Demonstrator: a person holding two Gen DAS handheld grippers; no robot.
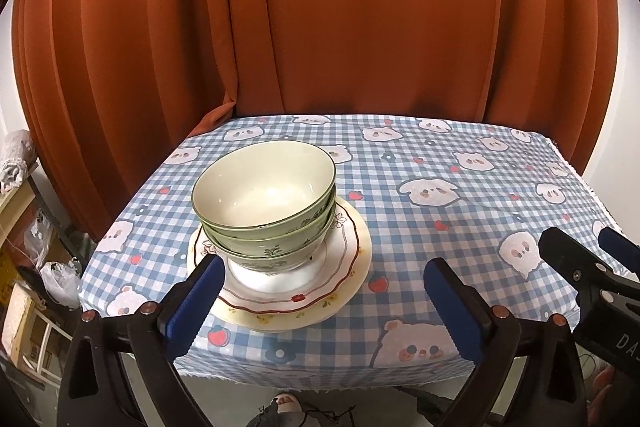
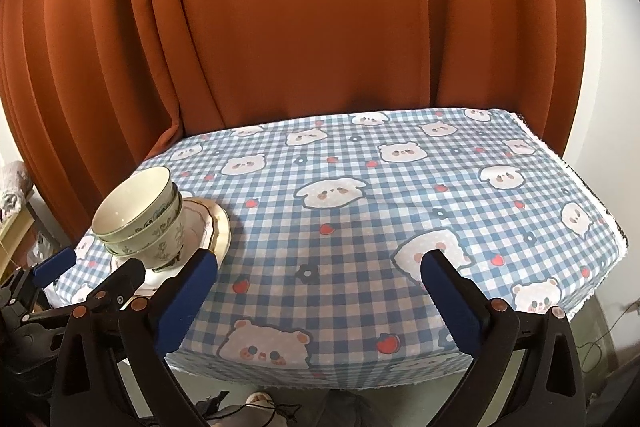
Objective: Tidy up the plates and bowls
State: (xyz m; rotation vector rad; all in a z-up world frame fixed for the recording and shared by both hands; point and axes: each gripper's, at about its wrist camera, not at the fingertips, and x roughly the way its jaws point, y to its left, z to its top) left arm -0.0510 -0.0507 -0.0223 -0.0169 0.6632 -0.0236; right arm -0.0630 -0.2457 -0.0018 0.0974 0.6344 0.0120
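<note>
Three green bowls [image 1: 264,203] are nested in a stack on stacked plates [image 1: 344,267] at the left side of the table. The stack also shows in the right wrist view [image 2: 140,219], with the plates [image 2: 218,227] under it. My left gripper [image 1: 324,267] is open and empty, held back at the table's near edge just in front of the plates. My right gripper [image 2: 320,263] is open and empty over the near middle of the table. It shows at the right in the left wrist view [image 1: 580,247]. The left gripper shows at the left in the right wrist view [image 2: 92,267].
The table wears a blue checked cloth [image 2: 360,207] with bear prints. An orange curtain [image 1: 320,27] hangs behind it. Shelves with bags [image 1: 28,247] stand to the left of the table. The floor shows below the near edge.
</note>
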